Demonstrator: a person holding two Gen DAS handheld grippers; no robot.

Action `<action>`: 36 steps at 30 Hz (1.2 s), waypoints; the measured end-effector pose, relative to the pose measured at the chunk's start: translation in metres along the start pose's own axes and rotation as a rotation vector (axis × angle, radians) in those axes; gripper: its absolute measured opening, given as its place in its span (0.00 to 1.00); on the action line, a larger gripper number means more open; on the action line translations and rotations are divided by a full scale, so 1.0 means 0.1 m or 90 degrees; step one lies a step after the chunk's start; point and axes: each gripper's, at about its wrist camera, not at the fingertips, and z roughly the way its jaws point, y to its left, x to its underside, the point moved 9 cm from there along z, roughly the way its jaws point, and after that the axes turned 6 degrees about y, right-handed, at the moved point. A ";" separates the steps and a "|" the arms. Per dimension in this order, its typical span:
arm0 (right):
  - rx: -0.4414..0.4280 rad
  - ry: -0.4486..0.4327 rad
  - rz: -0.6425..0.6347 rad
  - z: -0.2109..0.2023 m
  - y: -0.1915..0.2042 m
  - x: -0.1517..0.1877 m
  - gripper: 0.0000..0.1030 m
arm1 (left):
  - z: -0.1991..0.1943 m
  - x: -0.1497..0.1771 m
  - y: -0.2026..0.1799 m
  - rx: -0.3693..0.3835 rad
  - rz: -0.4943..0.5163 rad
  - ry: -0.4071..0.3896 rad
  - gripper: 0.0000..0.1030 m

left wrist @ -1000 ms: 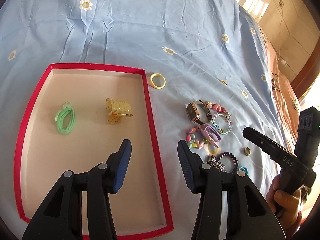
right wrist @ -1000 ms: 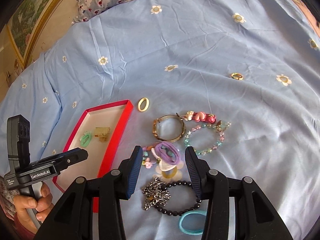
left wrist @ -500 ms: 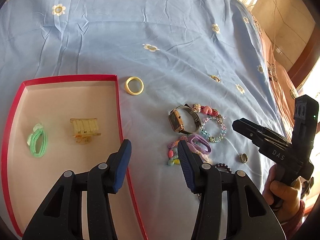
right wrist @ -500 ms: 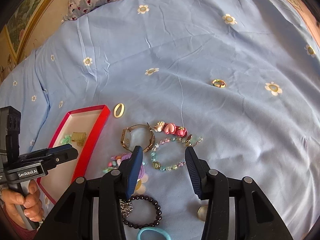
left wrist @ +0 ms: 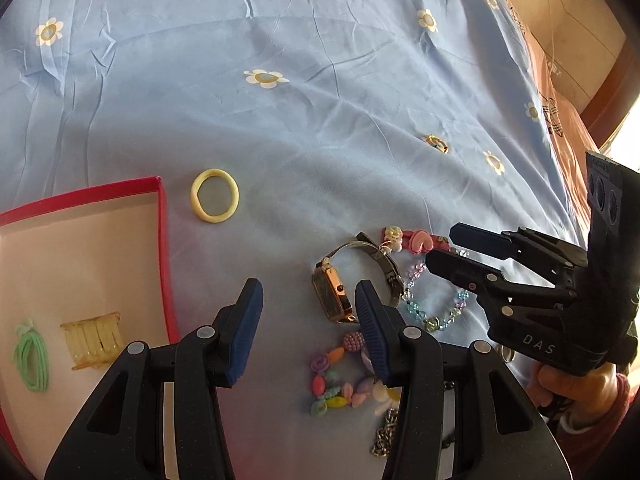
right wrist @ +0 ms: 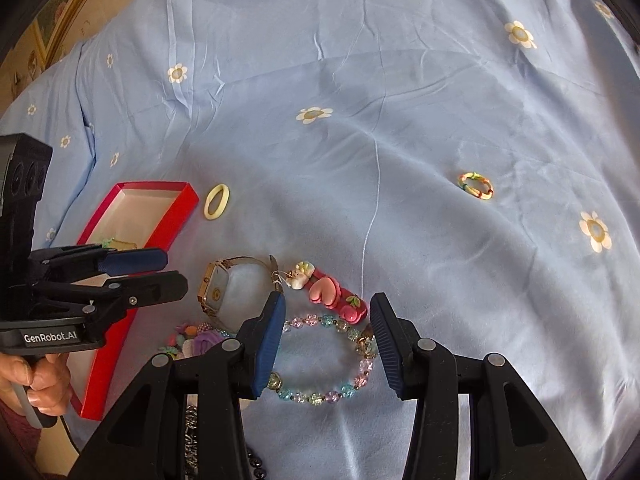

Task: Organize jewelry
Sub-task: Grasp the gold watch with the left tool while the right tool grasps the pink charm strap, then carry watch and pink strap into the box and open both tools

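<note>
Two grippers, left gripper [left wrist: 308, 322] and right gripper [right wrist: 326, 344], are hanging spread and empty while you are eyeing the beaded bracelet [right wrist: 320, 356] lying on the bedsheet [right wrist: 400, 120] beside the watch [right wrist: 224, 288] (light, floppy, slippery; probably pinch one bead run).

Both wrist cameras look steeply down along their fingers at the bed [left wrist: 320, 120], close above it. The left view sits nearer the red box [left wrist: 166, 264], the right view farther right. Both share the watch [left wrist: 334, 292] and the yellow ring [right wrist: 216, 201].
</note>
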 end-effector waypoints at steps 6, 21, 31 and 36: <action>0.008 0.018 -0.030 0.13 -0.03 -0.01 0.43 | 0.23 -0.01 -0.04 -0.008 0.016 0.028 0.40; -0.011 -0.029 0.035 -0.13 0.01 0.03 0.22 | -0.04 0.10 0.01 0.018 0.006 -0.017 0.08; -0.064 -0.069 0.061 -0.38 0.46 0.11 0.15 | -0.51 0.38 0.23 0.018 -0.028 -0.064 0.08; -0.073 -0.065 0.054 -0.36 0.65 0.20 0.14 | -0.69 0.56 0.37 0.015 -0.045 -0.074 0.08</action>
